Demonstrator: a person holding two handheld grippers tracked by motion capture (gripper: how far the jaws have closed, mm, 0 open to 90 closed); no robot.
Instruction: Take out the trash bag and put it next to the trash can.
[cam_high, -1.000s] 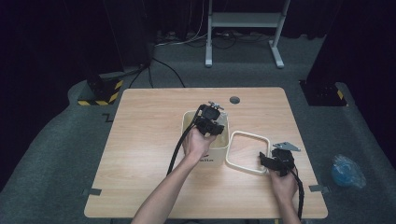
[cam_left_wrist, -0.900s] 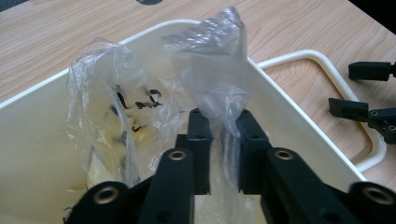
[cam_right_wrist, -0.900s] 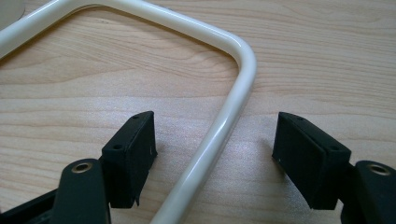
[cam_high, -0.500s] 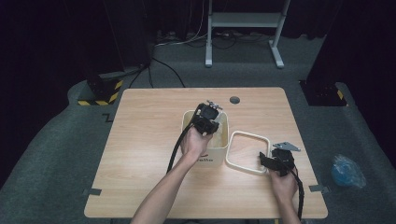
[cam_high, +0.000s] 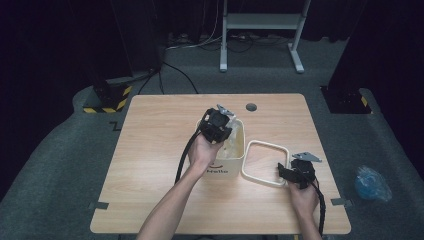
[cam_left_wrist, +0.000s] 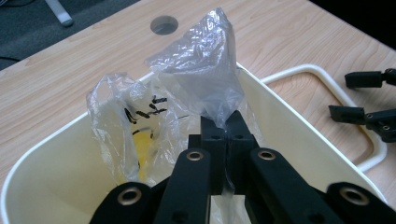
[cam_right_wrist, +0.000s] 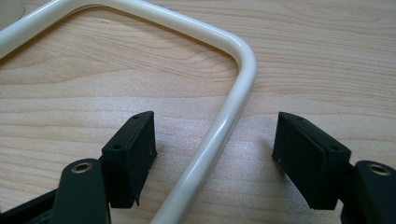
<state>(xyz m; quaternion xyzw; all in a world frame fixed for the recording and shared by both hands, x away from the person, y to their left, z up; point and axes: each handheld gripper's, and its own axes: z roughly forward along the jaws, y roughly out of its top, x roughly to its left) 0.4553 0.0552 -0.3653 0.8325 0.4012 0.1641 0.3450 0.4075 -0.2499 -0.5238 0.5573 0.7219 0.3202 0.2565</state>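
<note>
A cream bin (cam_high: 225, 167) stands at mid table with a crumpled clear plastic bag (cam_high: 233, 142) in it. My left gripper (cam_high: 220, 131) reaches down into the bin. In the left gripper view, my left gripper (cam_left_wrist: 226, 128) is shut on a fold of the bag (cam_left_wrist: 196, 79), which rises above the bin's rim (cam_left_wrist: 299, 126). A white ring frame (cam_high: 265, 144) lies flat to the right of the bin. My right gripper (cam_high: 286, 172) sits at its near right corner. In the right gripper view, my right gripper (cam_right_wrist: 212, 140) is open and straddles the ring (cam_right_wrist: 238, 79) without touching it.
A round hole (cam_high: 251, 107) sits in the tabletop behind the bin. On the floor to the right of the table lies a blue bag (cam_high: 372, 182). A white stand (cam_high: 260, 30) is on the floor beyond the table.
The left gripper has shifted slightly over the bin. The right hand and the ring have kept still.
</note>
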